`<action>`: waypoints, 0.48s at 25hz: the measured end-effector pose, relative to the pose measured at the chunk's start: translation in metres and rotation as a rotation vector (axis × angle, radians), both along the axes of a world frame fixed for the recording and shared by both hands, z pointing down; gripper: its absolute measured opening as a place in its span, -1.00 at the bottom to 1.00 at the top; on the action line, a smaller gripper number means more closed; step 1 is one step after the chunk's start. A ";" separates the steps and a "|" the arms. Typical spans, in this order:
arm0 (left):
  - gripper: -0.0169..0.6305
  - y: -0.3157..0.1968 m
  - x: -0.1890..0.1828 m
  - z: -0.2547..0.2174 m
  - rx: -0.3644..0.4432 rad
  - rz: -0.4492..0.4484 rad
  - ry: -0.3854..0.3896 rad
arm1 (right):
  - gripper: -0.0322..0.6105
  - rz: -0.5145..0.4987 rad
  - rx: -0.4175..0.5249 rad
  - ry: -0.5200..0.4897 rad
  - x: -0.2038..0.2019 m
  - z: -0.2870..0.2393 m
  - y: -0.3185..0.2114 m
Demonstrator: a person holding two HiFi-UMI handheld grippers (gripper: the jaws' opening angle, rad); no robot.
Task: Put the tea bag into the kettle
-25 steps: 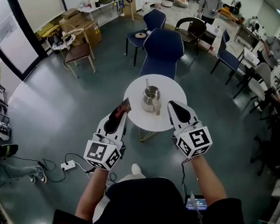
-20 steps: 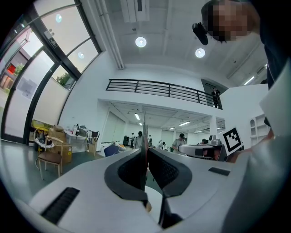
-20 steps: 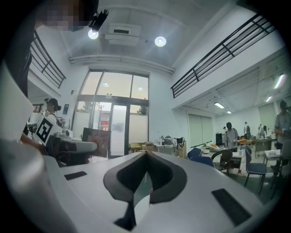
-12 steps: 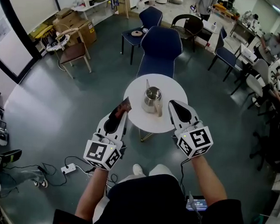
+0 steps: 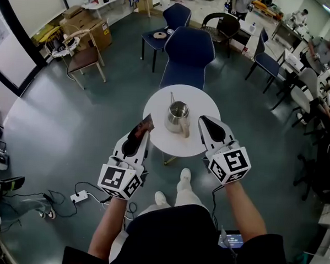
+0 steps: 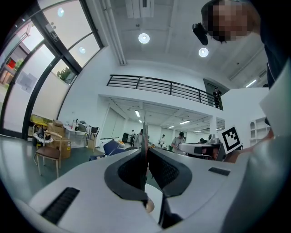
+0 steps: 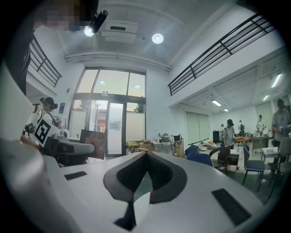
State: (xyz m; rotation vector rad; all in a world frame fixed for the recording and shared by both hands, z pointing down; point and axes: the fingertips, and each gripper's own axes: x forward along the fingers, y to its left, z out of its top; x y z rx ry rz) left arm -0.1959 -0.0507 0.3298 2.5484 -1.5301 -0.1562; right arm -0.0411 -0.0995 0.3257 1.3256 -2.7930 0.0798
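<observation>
A steel kettle with an open top stands in the middle of a small round white table. My left gripper hangs over the table's left edge, shut on a dark red tea bag packet that sticks up from its tips. In the left gripper view the packet shows edge-on, pinched between the jaws of the left gripper. To the right of the kettle, my right gripper is shut with nothing in it. The right gripper view shows the right gripper with its jaws touching.
A blue chair stands right behind the table, with more chairs and desks farther back. A power strip and cables lie on the floor at the lower left. The person's feet are by the table's front edge.
The person's feet have stepped forward towards the table. Both grippers hold nearly the same place beside the kettle, the tea bag packet still in the left one.
</observation>
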 end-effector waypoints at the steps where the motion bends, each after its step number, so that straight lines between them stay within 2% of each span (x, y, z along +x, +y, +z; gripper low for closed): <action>1: -0.82 -0.005 0.004 0.002 -0.003 -0.001 0.001 | -0.84 0.000 -0.002 -0.002 0.004 0.002 -0.005; 12: -0.82 -0.054 0.037 0.022 -0.045 -0.016 -0.016 | -0.84 -0.023 -0.043 0.005 0.034 0.021 -0.059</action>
